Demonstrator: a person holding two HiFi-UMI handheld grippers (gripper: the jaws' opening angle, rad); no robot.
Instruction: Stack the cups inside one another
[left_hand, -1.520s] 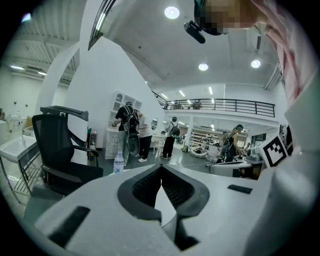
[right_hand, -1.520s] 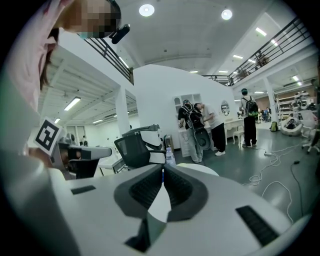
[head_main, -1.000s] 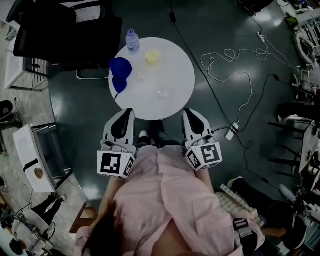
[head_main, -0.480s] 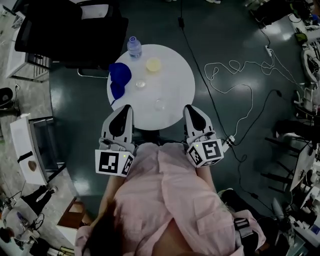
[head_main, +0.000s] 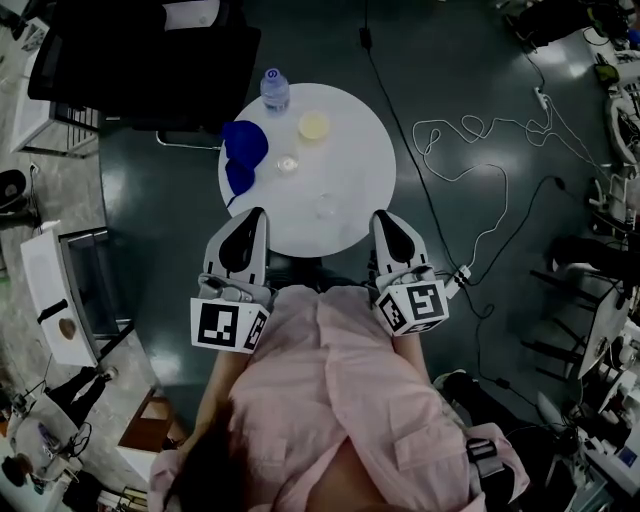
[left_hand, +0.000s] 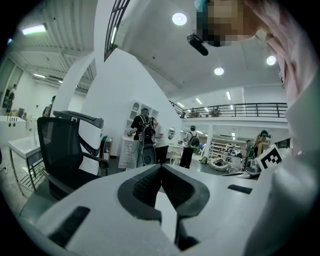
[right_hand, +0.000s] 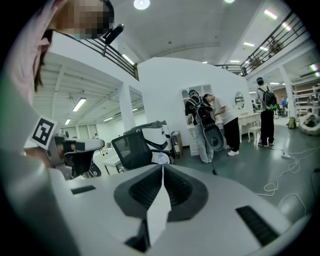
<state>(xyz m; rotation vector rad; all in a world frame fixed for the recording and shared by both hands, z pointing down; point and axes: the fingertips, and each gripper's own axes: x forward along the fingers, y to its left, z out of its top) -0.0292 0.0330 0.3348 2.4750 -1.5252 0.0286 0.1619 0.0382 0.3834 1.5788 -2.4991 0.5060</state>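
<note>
A round white table (head_main: 350, 150) carries the cups. Two blue cups (head_main: 243, 142) lie close together at its left edge. A pale yellow cup (head_main: 313, 125) stands at the back, a small clear cup (head_main: 287, 165) near the middle, and another clear cup (head_main: 326, 206) nearer me. My left gripper (head_main: 254, 214) and my right gripper (head_main: 384, 217) hover at the table's near rim, apart from every cup. Both are shut and empty: the left gripper (left_hand: 160, 166) and the right gripper (right_hand: 162, 167) each show jaws meeting with nothing between them.
A water bottle (head_main: 274, 88) stands at the table's far edge and also shows as the bottle (right_hand: 161, 158) beyond my right jaws. A black office chair (head_main: 150, 60) sits behind the table on the left. Cables (head_main: 470, 180) trail over the floor at the right. People stand further off.
Both grippers have edged forward to the table's near rim. The cups and the bottle have not moved on the table.
</note>
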